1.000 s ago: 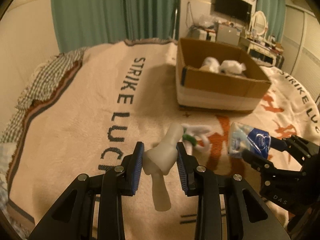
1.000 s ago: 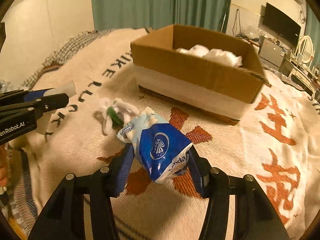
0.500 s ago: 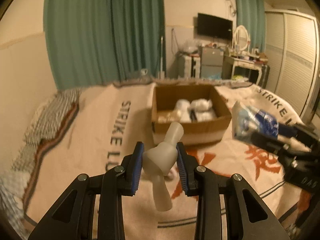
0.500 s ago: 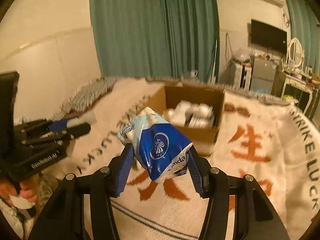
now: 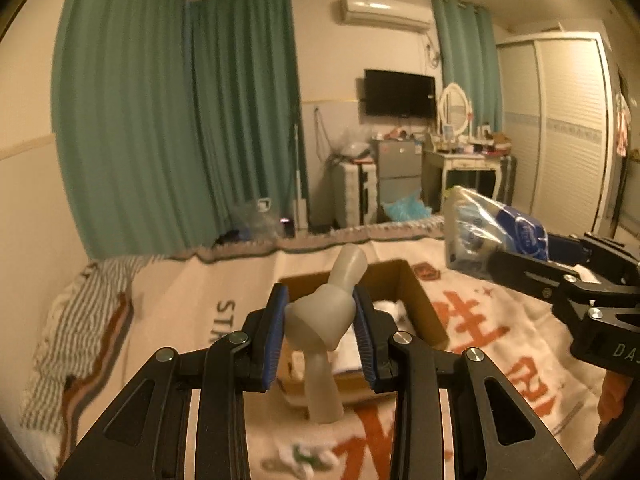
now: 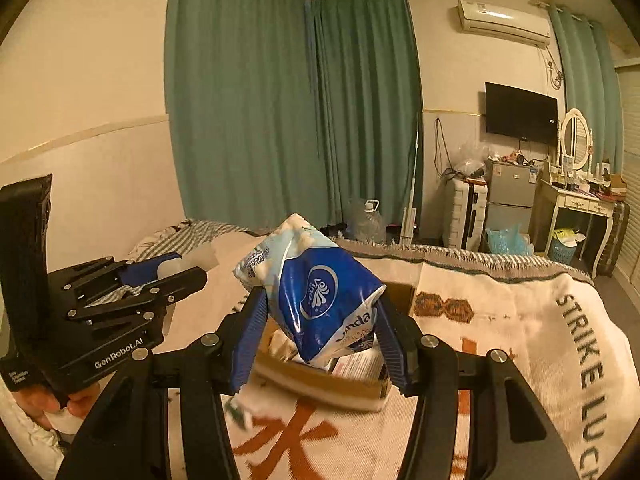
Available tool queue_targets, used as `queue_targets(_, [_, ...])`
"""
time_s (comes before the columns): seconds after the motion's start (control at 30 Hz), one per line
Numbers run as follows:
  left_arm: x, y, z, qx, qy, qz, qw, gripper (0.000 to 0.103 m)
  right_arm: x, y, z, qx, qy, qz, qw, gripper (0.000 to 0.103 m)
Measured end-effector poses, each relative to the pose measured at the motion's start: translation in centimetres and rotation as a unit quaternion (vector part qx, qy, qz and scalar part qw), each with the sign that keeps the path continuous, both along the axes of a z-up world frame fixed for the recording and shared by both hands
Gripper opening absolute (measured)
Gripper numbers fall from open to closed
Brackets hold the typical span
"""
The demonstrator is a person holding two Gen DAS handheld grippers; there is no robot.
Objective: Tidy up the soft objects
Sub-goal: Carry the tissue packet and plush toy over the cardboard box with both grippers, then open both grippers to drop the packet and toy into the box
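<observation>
Here the left tongs [image 5: 320,330] pinch a white toy [image 5: 324,316]; only the right view shows right tongs [image 6: 318,336] pinching a tissue pack [image 6: 320,296].

Cardboard box [image 5: 416,300], centre of left wrist view: mostly hidden behind left gripper [image 5: 320,340] and white rubbery piece [image 5: 326,320]; contents unreadable. Lower centre, white-green item [image 5: 304,456]: blurred. Right wrist view: tissue pack [image 6: 320,292] covers the box interior.

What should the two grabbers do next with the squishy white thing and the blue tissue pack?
Probably lower both a little toward the cardboard box. The left gripper pinches the white squishy piece and the right gripper pinches the blue tissue pack, both held above the open box.
</observation>
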State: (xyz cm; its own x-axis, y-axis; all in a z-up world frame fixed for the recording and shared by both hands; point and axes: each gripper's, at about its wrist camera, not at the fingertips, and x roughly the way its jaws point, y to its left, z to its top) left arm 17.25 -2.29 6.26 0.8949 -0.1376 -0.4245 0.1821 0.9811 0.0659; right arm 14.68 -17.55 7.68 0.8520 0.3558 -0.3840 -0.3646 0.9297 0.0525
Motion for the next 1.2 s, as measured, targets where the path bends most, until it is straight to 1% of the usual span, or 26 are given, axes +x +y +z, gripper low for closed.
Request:
queue_targets(0.17, [4.6,-0.5,-1.2,0.022,0.006,0.006,0.9997,0.032,5.7,0.2,-0.7,0.000,0.011,-0.008,1.000,0.053])
queue_targets(0.23, [6.9,-0.5,-2.3,0.023,0.015,0.007,0.9996,0.032,8.1,0.3,-1.4,0.000,0.020,-0.012,1.000,0.053])
queue_targets(0.27, [7.1,-0.2,-2.7,0.023,0.018,0.008,0.9995,0.032,9.5,0.4,-1.9,0.000,0.026,-0.014,1.000,0.053])
queue_targets(0.3, [8.6,-0.2,-3.5,0.022,0.028,0.010,0.9993,0.032,10.8,0.5,-2.5,-0.002,0.033,-0.014,0.999,0.053])
queue_targets(0.33, [9.0,-0.1,-4.0,0.021,0.033,0.010,0.9992,0.032,12.0,0.6,-3.1,-0.006,0.040,-0.015,0.999,0.053])
queue_targets(0.4, [11.3,-0.3,-5.6,0.025,0.046,0.010,0.9986,0.032,14.6,0.9,-4.9,-0.017,0.060,-0.018,0.998,0.053])
queue_targets(0.5, [13.3,-0.8,-7.6,0.031,0.065,0.006,0.9974,0.032,17.9,0.6,-7.8,-0.021,0.093,-0.025,0.995,0.053])
queue_targets(0.57, [14.8,-1.1,-9.0,0.029,0.086,0.004,0.9958,0.032,19.3,0.2,-9.4,-0.017,0.110,-0.029,0.993,0.053])
queue_targets(0.67, [15.9,-1.8,-10.2,0.039,0.100,0.003,0.9942,0.032,20.6,-0.3,-11.0,-0.008,0.128,-0.029,0.991,0.053])
queue_targets(0.7, [16.0,-2.1,-10.6,0.041,0.105,-0.003,0.9936,0.034,20.9,-0.4,-11.4,-0.009,0.131,-0.027,0.991,0.054])
queue_targets(0.73, [16.0,-2.2,-10.8,0.043,0.106,-0.005,0.9934,0.037,21.1,-0.6,-11.7,-0.009,0.133,-0.027,0.991,0.056])
queue_targets(0.77, [15.8,-2.5,-11.0,0.048,0.105,-0.010,0.9932,0.038,21.2,-0.8,-11.9,-0.007,0.131,-0.031,0.991,0.061])
queue_targets(0.8, [15.7,-2.9,-11.2,0.056,0.102,-0.010,0.9932,0.038,21.3,-1.0,-12.0,-0.003,0.128,-0.035,0.991,0.063])
queue_targets(0.83, [15.4,-3.2,-11.3,0.064,0.099,-0.011,0.9930,0.041,21.4,-1.2,-12.0,0.002,0.129,-0.034,0.991,0.069])
queue_targets(0.87, [15.5,-3.2,-11.5,0.071,0.098,-0.009,0.9926,0.047,21.3,-1.5,-12.0,0.010,0.128,-0.036,0.991,0.075])
queue_targets(0.9, [15.2,-3.4,-11.4,0.074,0.097,-0.002,0.9925,0.061,21.3,-1.6,-11.8,0.014,0.127,-0.040,0.991,0.077])
queue_targets(0.93, [15.0,-3.3,-11.4,0.072,0.095,0.001,0.9929,0.072,21.0,-1.8,-11.4,0.018,0.125,-0.042,0.991,0.078])
queue_targets(1.0, [14.2,-3.2,-10.6,0.061,0.083,0.011,0.9946,0.076,20.6,-2.1,-10.7,0.021,0.122,-0.047,0.991,0.078])
queue_targets(1.07, [14.0,-3.0,-9.3,0.053,0.082,0.017,0.9951,0.077,19.8,-2.5,-9.5,0.023,0.116,-0.052,0.992,0.077])
queue_targets(1.13, [13.0,-2.9,-7.3,0.053,0.070,0.024,0.9958,0.077,18.6,-3.0,-7.8,0.021,0.107,-0.058,0.992,0.078])
queue_targets(1.2, [11.3,-2.8,-4.4,0.054,0.045,0.029,0.9971,0.077,16.9,-3.4,-5.4,0.016,0.091,-0.063,0.994,0.077])
